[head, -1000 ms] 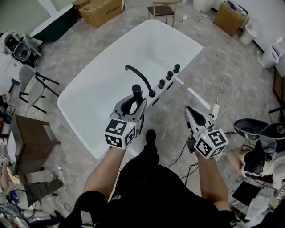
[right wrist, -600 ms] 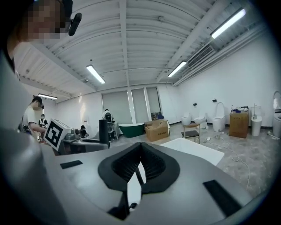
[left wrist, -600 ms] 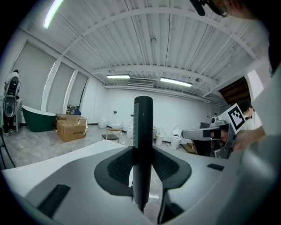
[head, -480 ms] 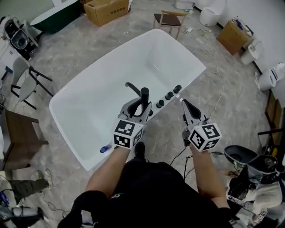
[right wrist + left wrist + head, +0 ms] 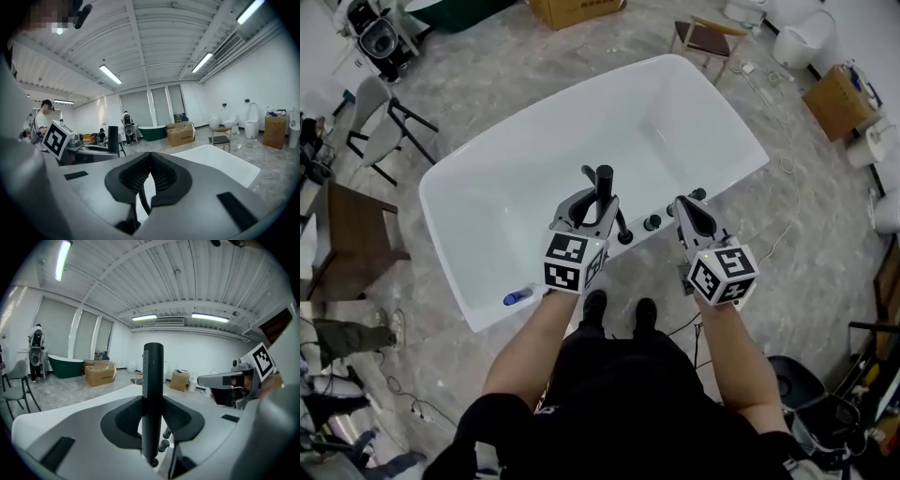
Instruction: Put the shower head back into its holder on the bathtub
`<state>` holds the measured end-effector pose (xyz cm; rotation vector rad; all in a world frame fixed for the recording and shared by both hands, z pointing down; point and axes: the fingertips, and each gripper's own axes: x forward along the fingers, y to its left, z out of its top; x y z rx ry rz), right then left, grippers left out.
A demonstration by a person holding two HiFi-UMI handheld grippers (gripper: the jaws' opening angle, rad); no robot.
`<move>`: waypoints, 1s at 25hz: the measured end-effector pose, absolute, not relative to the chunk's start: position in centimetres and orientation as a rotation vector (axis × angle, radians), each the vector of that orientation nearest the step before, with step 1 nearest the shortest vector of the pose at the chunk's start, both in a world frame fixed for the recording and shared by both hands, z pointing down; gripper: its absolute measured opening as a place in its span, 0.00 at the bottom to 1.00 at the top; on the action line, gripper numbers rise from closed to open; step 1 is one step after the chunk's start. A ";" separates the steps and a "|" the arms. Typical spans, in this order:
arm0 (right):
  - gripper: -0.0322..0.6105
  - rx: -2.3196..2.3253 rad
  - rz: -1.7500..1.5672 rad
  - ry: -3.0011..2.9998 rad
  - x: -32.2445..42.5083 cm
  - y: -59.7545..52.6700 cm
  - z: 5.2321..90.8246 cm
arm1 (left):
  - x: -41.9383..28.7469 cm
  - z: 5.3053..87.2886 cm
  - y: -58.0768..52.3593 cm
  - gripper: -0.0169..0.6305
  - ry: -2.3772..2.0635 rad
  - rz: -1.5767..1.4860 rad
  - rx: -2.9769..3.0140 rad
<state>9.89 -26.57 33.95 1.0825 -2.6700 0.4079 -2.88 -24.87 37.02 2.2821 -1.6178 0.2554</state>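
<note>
The black shower head (image 5: 604, 180) stands upright between the pads of my left gripper (image 5: 596, 200), which is shut on it above the near rim of the white bathtub (image 5: 525, 178). In the left gripper view the shower head (image 5: 152, 394) rises straight up out of the left gripper (image 5: 153, 416). Black knobs (image 5: 652, 223) line the rim next to the black spout (image 5: 589, 172). My right gripper (image 5: 686, 206) is shut and empty just right of the knobs. The right gripper (image 5: 150, 174) shows its pads meeting, and the tub (image 5: 220, 161) lies beyond them.
A blue bottle (image 5: 515, 298) lies on the tub's near-left rim. Grey chairs (image 5: 380, 122) and a brown table (image 5: 352, 239) stand to the left. A wooden stool (image 5: 710, 37) and a cardboard box (image 5: 836, 98) sit beyond the tub. Cables (image 5: 773, 239) trail on the floor to the right.
Both grippers have swung to face the tub's near rim. The right one came in from over the floor to beside the knobs. The left still holds the shower head.
</note>
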 end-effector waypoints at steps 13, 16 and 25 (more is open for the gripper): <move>0.07 0.706 0.480 -2.656 16.4 -26.3 42.1 | 1.2 39.7 -23.0 0.24 -1.870 0.199 2.000; 0.09 0.612 0.529 -2.627 15.2 -24.0 44.9 | 0.9 40.3 -21.1 0.24 -1.887 0.197 1.983; 0.14 0.390 0.615 -2.520 9.5 -17.7 53.6 | -3.1 41.5 -18.0 0.24 -1.927 0.125 1.941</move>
